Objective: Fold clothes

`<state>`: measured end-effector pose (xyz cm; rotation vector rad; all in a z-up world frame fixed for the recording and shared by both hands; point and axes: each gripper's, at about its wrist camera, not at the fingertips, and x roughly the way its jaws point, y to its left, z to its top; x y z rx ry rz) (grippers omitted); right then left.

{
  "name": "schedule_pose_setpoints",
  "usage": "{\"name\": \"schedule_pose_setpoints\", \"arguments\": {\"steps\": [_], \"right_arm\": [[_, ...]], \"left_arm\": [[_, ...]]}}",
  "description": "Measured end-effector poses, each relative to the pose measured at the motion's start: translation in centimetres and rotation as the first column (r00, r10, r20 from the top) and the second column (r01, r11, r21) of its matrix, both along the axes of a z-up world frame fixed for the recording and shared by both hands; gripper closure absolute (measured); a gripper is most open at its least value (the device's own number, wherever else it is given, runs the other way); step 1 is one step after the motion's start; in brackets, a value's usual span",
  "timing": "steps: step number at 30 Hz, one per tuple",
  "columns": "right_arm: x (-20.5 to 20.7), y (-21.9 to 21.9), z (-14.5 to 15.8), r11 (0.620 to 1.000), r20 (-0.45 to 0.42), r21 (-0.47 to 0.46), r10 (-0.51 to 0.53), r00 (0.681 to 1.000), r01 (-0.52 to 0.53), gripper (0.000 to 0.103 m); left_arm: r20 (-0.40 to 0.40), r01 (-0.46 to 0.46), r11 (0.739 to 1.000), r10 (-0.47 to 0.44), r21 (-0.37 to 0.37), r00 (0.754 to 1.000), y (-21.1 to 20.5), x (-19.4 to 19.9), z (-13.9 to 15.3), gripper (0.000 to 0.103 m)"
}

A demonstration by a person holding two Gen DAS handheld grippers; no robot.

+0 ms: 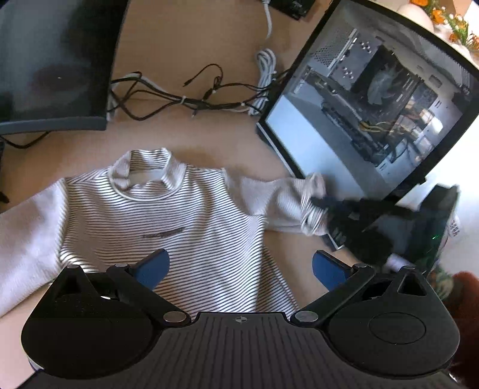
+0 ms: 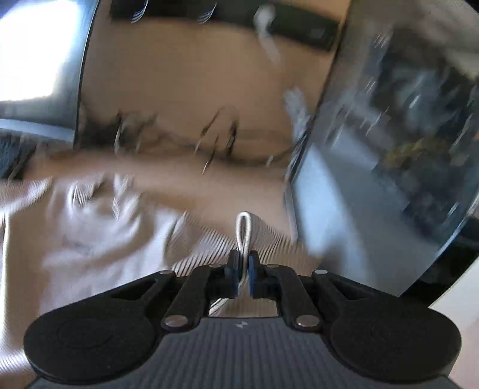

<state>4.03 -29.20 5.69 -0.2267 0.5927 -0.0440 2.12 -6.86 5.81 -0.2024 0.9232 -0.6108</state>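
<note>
On the desk (image 1: 191,36), striped shirt (image 1: 167,215), right gripper (image 2: 243,269) apparently pinching its cuff (image 2: 243,230)

A light wooden desk (image 1: 191,33) fills the scene, lit by soft daylight. At its right stands an open computer case (image 1: 377,98) with a glass side panel showing fans and wiring; left of the case runs a tangle of black and white cables (image 1: 191,98), and farther left rises a dark monitor (image 1: 51,62). Orange flowers (image 1: 449,21) peek above the case.

Desk (image 1: 185,36); shirt (image 1: 167,215); cables (image 1: 179,98)
</note>
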Motion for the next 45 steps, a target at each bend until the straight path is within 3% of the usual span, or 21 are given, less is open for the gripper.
{"name": "schedule_pose_setpoints", "arguments": {"steps": [3, 9, 13, 23, 34, 45], "right_arm": [[0.1, -0.4, 3.2, 0.999, 0.095, 0.025, -0.027, 0.995, 0.025, 0.099], [1.2, -2.1, 6.9, 0.989, 0.168, 0.136, -0.075, 0.983, 0.052, 0.099], [1.7, -2.5, 8.2, 0.978, 0.187, 0.204, -0.089, 0.978, 0.05, 0.099], [2.3, 0.0, 9.2, 0.976, 0.199, 0.218, -0.029, 0.979, -0.015, 0.099], [3.8, 7.5, 10.1, 0.968, 0.2, 0.194, 0.123, 0.972, -0.162, 0.099], [5.5, 17.6, 9.5, 0.926, 0.167, 0.181, 0.304, 0.938, -0.333, 0.099]], "left_arm": [[0.005, 0.005, 1.0, -0.005, -0.016, 1.0, -0.1, 0.0, 0.1, 0.0], [0.007, 0.013, 0.999, -0.013, -0.031, 1.0, -0.2, -0.1, 0.2, 0.0], [0.002, 0.005, 0.999, -0.005, -0.04, 1.0, 0.1, -0.2, 0.2, 0.0], [-0.001, -0.044, 0.997, 0.044, -0.058, 0.999, 2.4, -0.6, 0.1, 0.0], [0.003, -0.188, 0.982, 0.188, -0.025, 0.982, 7.8, -1.6, 0.0, 0.0], [0.019, -0.269, 0.963, 0.269, -0.01, 0.963, 12.9, -3.5, 0.0, 0.0]]}}
